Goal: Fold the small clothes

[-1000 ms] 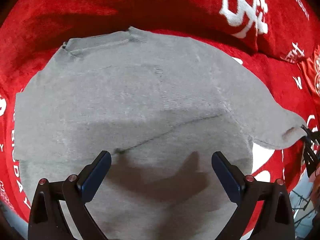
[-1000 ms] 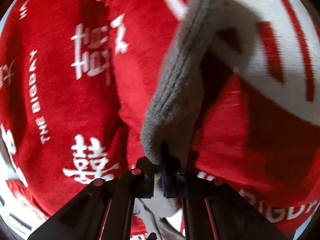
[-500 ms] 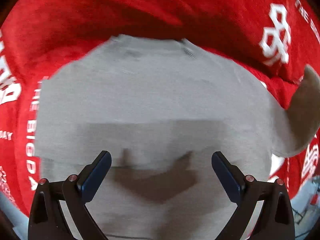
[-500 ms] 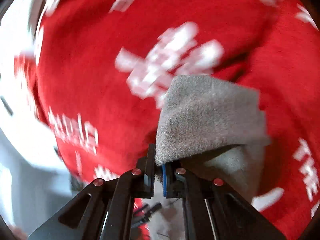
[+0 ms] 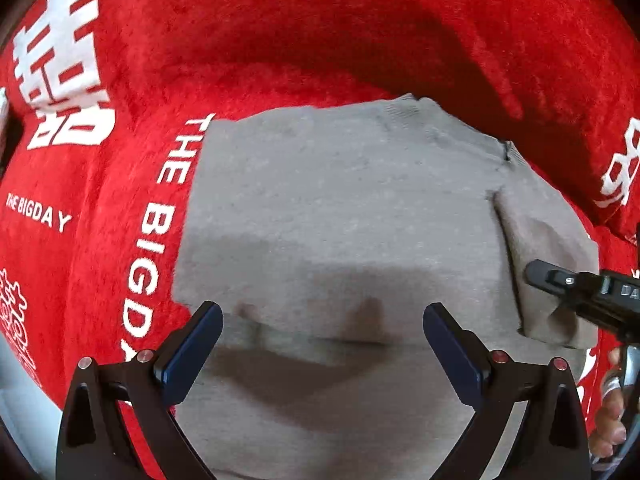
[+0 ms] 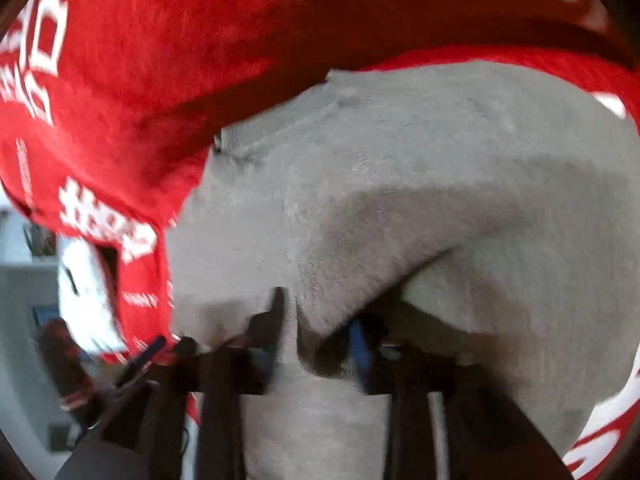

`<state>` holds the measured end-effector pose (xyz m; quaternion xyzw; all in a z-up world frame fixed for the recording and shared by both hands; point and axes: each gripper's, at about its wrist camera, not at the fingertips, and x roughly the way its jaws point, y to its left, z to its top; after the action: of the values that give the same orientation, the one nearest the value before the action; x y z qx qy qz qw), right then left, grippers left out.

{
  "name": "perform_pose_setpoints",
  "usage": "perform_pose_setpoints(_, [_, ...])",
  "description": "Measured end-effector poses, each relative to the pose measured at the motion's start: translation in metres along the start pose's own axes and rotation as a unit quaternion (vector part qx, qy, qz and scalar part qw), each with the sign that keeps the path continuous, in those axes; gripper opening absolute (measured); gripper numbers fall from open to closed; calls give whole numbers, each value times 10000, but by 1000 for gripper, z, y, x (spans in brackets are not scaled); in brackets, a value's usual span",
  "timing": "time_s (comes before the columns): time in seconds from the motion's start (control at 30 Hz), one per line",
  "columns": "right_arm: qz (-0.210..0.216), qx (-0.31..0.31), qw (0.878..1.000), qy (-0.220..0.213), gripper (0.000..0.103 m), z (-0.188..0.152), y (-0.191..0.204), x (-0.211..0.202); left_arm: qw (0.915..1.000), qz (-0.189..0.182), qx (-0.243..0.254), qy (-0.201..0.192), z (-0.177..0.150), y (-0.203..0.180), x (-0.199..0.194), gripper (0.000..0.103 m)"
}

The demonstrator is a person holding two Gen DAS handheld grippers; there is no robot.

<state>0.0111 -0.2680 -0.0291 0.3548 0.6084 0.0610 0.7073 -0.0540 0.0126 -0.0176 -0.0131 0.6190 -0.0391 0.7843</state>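
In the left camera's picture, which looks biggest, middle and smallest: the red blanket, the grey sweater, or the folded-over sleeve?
1. Red blanket, though the sweater runs it close.
2. Grey sweater.
3. Folded-over sleeve.
Nearness to the camera inflates the sweater.

Red plush blanket [image 5: 280, 40] printed with white characters and "THE BIGDAY" lettering, raised red fold behind in shadow, blurred pale grey room [image 6: 24, 292] at left edge
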Motion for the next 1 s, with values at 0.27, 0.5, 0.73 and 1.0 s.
perform_pose_setpoints(0.27, [424,1463,9848,-831,8,18,-33,-24,9961,-692,-545,10,10,27,5,101])
perform_pose_setpoints(0.5, [762,-492,9958,-146,8,9,67,19,9739,-1944,-1172,-2,28,55,1,101])
perform_pose_setpoints(0.73, [-423,-1623,9815,921,16,-42,106,81,9686,-2169,-1168,327,34,51,25,101])
perform_pose_setpoints(1.0, [-26,-580,9964,626,48,-56,39,16,9720,-2129,-800,596,26,22,44,101])
